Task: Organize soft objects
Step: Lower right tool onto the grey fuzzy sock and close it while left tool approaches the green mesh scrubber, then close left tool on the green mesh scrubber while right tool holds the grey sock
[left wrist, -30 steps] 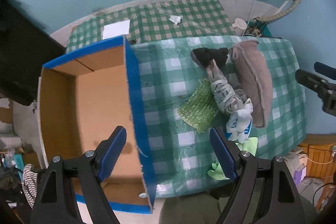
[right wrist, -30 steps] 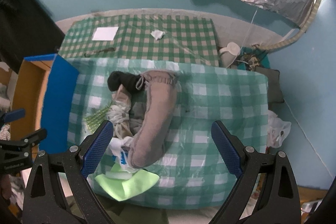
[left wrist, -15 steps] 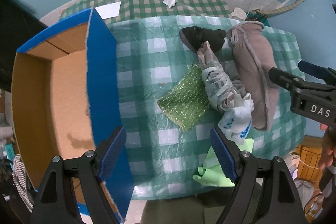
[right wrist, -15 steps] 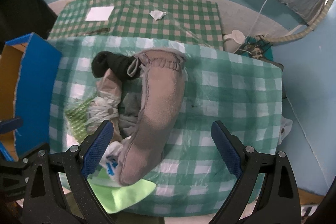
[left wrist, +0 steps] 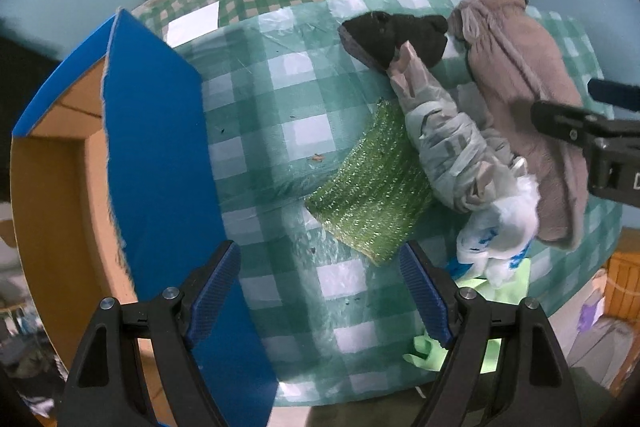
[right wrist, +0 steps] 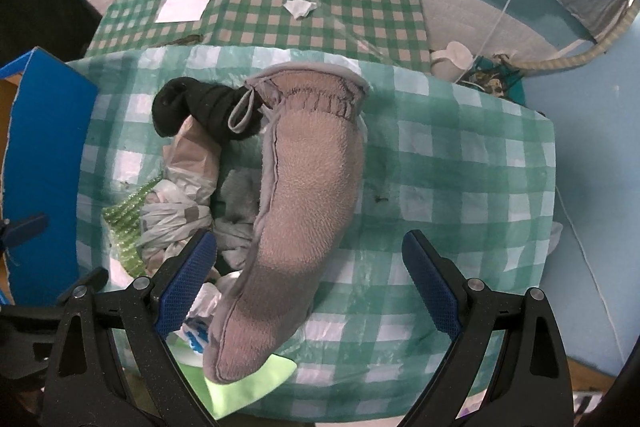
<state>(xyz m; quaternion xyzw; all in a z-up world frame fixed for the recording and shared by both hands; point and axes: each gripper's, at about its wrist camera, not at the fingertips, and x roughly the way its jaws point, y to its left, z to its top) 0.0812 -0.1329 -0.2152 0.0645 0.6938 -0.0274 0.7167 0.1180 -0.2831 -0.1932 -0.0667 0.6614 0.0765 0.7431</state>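
Both grippers are hanging above the table with its green-and-white checked cloth (right wrist: pixel 460 163), and both are standing wide open, holding nothing.

The left gripper (left wrist: pixel 320 291) is hovering with its blue pads spread apart over bare cloth. Just ahead of its right finger a sparkly green scrub cloth (left wrist: pixel 370 203) is lying flat. Beyond that and further right, a crumpled grey plastic bag (left wrist: pixel 444 147) is stretching away from the gripper, ending in a white-and-blue plastic bag (left wrist: pixel 496 243) bunched near the right fingertip. A black sock (left wrist: pixel 396 33) is sitting at the far end of the pile. Off to the left, a cardboard box with blue outer walls (left wrist: pixel 156 155) is standing open, its near wall running right beside the left finger. The other gripper is poking in from the right edge of this view.

The right gripper (right wrist: pixel 310 279) is hovering over the long grey fleece mitt (right wrist: pixel 304 203), which is lying lengthwise between its spread fingers, closer to the left one, cuff pointing away. The mitt's near end is resting on a lime-green cloth (right wrist: pixel 256 383) at the table's near edge. Left of the mitt, the black sock (right wrist: pixel 200 107) and the plastic bags are piling together, touching it.
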